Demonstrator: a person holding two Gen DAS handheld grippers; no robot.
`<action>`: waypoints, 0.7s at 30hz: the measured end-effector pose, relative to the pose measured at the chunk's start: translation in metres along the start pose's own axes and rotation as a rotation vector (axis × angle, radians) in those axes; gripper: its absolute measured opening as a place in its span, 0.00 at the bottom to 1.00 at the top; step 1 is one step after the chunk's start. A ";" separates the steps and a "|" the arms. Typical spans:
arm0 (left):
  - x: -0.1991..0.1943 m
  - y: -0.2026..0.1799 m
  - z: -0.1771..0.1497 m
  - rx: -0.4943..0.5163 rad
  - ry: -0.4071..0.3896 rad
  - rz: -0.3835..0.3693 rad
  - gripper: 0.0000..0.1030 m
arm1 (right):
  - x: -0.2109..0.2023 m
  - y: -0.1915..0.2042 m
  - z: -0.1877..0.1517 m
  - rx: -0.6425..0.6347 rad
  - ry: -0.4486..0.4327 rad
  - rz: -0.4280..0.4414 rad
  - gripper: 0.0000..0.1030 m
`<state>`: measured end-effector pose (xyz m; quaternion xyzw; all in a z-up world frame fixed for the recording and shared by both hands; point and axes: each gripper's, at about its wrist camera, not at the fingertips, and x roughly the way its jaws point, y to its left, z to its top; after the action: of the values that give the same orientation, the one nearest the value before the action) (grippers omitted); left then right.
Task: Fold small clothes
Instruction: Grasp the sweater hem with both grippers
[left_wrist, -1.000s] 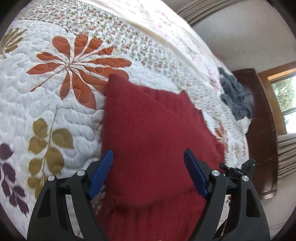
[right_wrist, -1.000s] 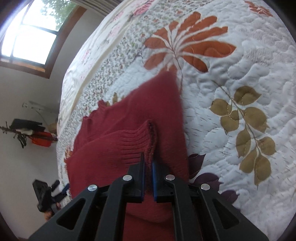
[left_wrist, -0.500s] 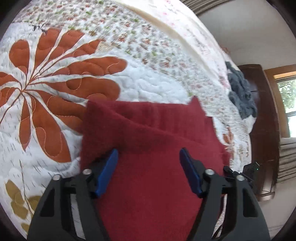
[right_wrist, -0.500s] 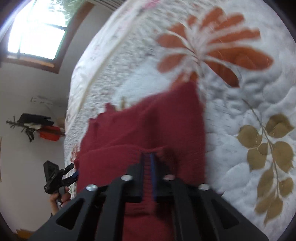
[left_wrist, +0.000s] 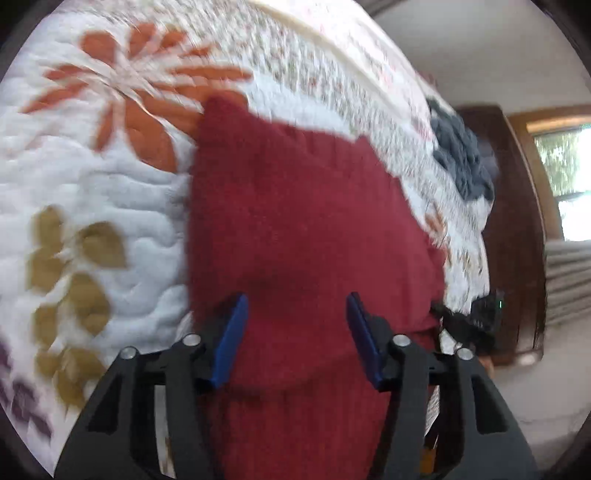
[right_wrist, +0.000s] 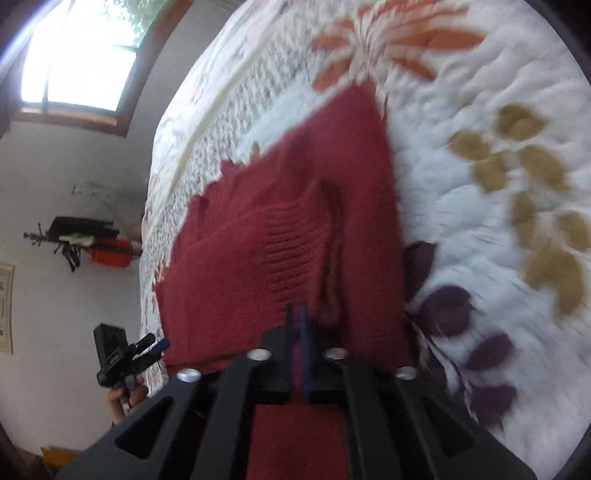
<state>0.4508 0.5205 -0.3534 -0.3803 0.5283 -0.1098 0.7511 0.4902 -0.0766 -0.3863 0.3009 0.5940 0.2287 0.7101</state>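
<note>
A dark red knit sweater lies partly folded on the quilted bedspread. My left gripper hovers open just above its near part, the blue pads wide apart with red fabric showing between them. In the right wrist view the sweater has a ribbed edge running toward me, and my right gripper is shut on that edge. Each gripper shows small in the other's view: the right gripper at the bed's side, the left gripper held by a hand.
A grey garment lies crumpled near the far edge of the bed. Dark wooden furniture stands beyond it. A window and items hanging on the wall are off to the left of the bed.
The left gripper pushed forward over the sweater, then drew back, staying open. The right gripper stayed shut on the ribbed edge and pulled it nearer. Both views are blurred by motion.
</note>
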 end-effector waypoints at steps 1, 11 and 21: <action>-0.012 -0.004 -0.008 0.008 -0.018 -0.001 0.70 | -0.016 0.002 -0.006 0.000 -0.018 0.009 0.28; -0.113 0.043 -0.205 -0.078 0.077 -0.017 0.72 | -0.105 -0.078 -0.165 0.146 0.109 0.008 0.48; -0.111 0.066 -0.319 -0.218 0.167 -0.091 0.74 | -0.126 -0.093 -0.281 0.217 0.182 0.058 0.55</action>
<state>0.1093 0.4837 -0.3689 -0.4728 0.5798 -0.1170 0.6532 0.1878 -0.1852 -0.3941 0.3709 0.6685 0.2097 0.6096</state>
